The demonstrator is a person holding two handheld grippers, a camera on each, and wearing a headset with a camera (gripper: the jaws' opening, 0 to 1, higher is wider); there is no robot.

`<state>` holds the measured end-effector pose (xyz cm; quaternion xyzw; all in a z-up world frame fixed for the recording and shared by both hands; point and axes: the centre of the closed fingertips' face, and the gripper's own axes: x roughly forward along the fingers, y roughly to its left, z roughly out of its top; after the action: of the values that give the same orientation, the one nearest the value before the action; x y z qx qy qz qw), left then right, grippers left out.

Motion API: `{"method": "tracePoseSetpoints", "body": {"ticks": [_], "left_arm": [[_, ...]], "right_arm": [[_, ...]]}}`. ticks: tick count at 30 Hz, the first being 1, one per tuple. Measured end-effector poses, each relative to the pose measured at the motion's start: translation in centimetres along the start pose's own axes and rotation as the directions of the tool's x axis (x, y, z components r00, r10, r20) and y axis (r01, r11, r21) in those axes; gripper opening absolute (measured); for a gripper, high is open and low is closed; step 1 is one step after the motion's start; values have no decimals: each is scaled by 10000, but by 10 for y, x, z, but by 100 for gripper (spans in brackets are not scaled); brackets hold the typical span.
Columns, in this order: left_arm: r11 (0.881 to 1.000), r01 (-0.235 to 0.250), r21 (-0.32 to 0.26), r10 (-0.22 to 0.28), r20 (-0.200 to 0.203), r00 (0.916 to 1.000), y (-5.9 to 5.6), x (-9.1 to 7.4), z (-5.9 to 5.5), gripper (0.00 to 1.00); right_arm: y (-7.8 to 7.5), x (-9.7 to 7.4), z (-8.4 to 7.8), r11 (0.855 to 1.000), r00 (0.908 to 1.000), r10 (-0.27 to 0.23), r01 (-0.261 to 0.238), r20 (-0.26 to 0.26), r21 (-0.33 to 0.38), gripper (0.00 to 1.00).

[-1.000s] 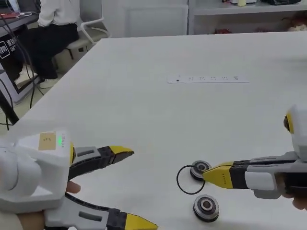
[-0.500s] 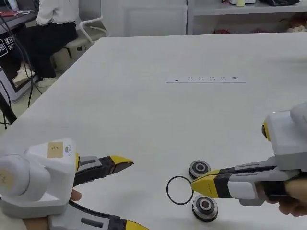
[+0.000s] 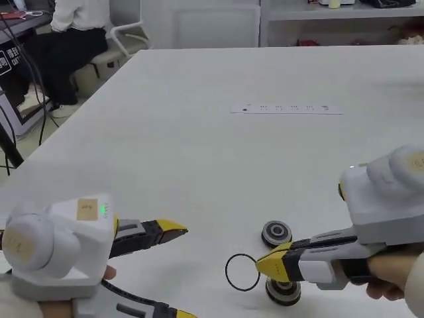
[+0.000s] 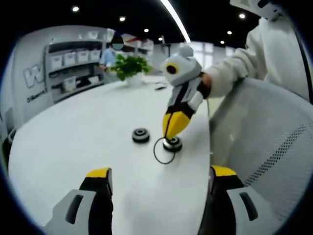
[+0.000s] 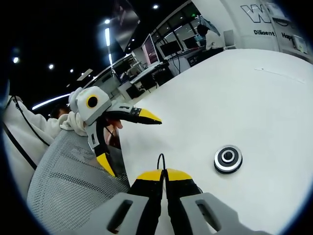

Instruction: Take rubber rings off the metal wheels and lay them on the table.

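Two metal wheels lie on the white table (image 3: 199,152), one (image 3: 276,233) bare and in plain sight, the other (image 3: 283,291) partly under my right gripper. My right gripper (image 3: 262,265) is shut on a thin black rubber ring (image 3: 242,272), which hangs free to the left of both wheels. In the right gripper view the ring (image 5: 161,160) shows edge-on between the shut jaws (image 5: 164,175), with one wheel (image 5: 228,158) to the right. My left gripper (image 3: 182,273) stands open at the lower left with nothing between its jaws. The left gripper view holds the ring (image 4: 164,151) and both wheels (image 4: 141,135) (image 4: 172,143).
A white power strip (image 3: 286,109) lies further back on the table. A person (image 3: 79,26) sits on a chair beyond the table's far left corner. Shelves (image 3: 331,20) stand along the back. The table's left edge runs diagonally near my left gripper.
My right gripper has drawn the ring toward me and to the left, away from the far wheel, and now covers part of the near wheel. The left gripper has stayed open.
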<state>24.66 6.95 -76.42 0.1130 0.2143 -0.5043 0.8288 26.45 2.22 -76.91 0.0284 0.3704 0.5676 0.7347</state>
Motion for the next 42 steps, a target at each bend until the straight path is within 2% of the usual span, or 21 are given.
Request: {"method": "tracePoseSetpoints", "body": {"ticks": [2, 8, 22, 31, 38, 42], "left_arm": [[10000, 0, -27, 0, -14, 10000, 0, 0, -1, 83], [10000, -48, -87, 47, -20, 10000, 1, -1, -1, 83], [9999, -18, -146, 18, -31, 10000, 1, -1, -2, 83], [9999, 16, -159, -16, -2, 10000, 0, -1, -1, 83], [9999, -38, -139, 39, 77, 10000, 1, -1, 1, 83], [9999, -23, -117, 24, 92, 10000, 0, -1, 1, 82]], "right_arm": [[-1, 3, -1, 9999, 10000, -21, 22, -52, 121, 0], [-11, 11, -5, 9994, 9989, -321, 317, -328, -118, 0], [-18, 19, -11, 9968, 9960, -599, 561, -664, -578, 2], [-18, 13, -10, 9965, 9962, -563, 519, -668, -663, 8], [-21, 2, -3, 9931, 9965, -724, 681, -424, -958, 8], [-25, -3, -4, 9873, 9941, -995, 933, -428, -1283, 10]]}}
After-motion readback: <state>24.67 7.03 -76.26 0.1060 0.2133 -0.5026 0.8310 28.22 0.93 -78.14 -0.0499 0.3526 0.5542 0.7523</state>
